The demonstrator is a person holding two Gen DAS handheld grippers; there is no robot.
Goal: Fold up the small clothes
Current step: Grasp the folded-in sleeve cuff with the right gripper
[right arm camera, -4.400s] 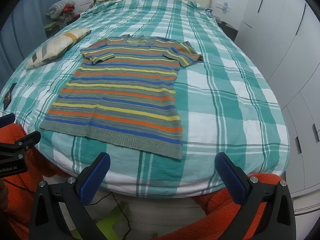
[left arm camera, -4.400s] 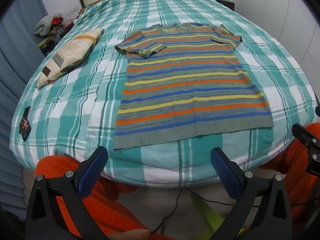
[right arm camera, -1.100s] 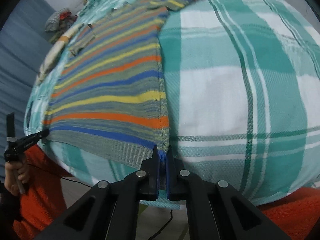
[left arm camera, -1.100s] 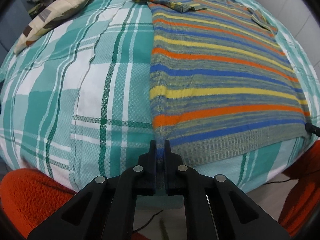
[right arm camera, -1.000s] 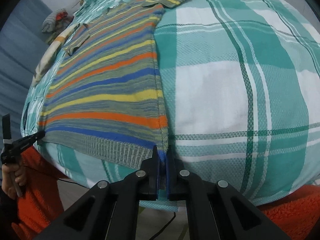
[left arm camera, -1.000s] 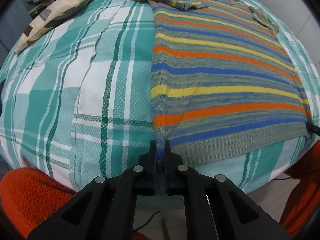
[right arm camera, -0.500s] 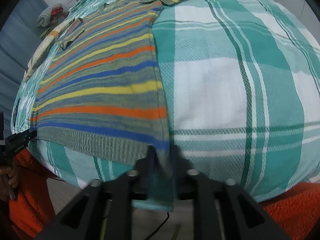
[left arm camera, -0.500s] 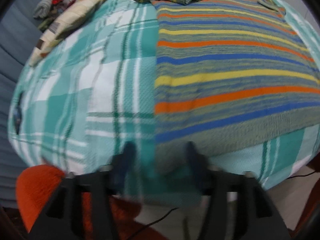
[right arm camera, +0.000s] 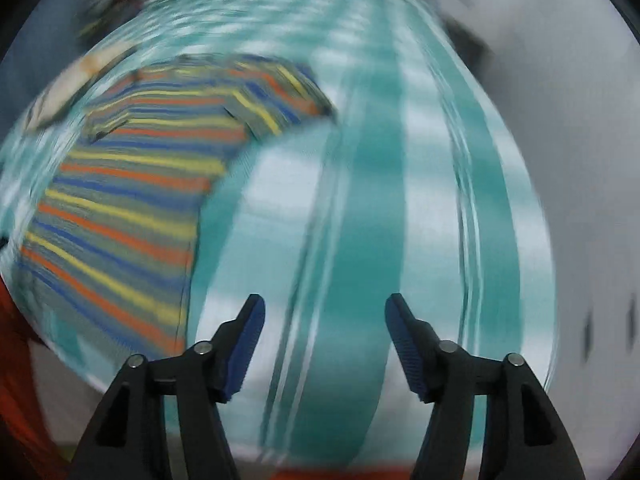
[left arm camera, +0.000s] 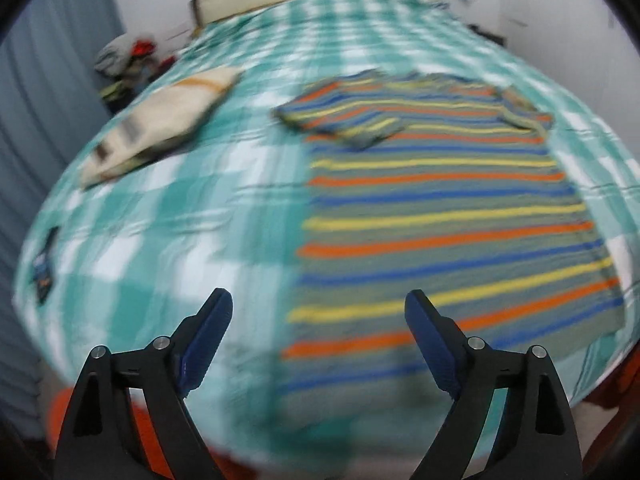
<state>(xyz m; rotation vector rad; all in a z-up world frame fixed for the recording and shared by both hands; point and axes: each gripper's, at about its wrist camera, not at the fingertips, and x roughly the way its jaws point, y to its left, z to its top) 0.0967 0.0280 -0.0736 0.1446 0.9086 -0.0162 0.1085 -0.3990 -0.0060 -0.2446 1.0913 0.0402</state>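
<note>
Where the left claw (left arm camera: 316, 332) was pinching the hem corner a second ago, its blue pads now stand spread with nothing between them, and the grey knitted T-shirt with orange, yellow and blue stripes (left arm camera: 444, 216) lies flat on the teal-and-white checked bed (left arm camera: 192, 216), a cream cushion (left arm camera: 160, 124) beyond. From the right wrist, heavily blurred, the right claw (right arm camera: 324, 332) is likewise spread and empty, the T-shirt (right arm camera: 132, 196) off to its left. Probably only straightening was done; folding remains.
</note>
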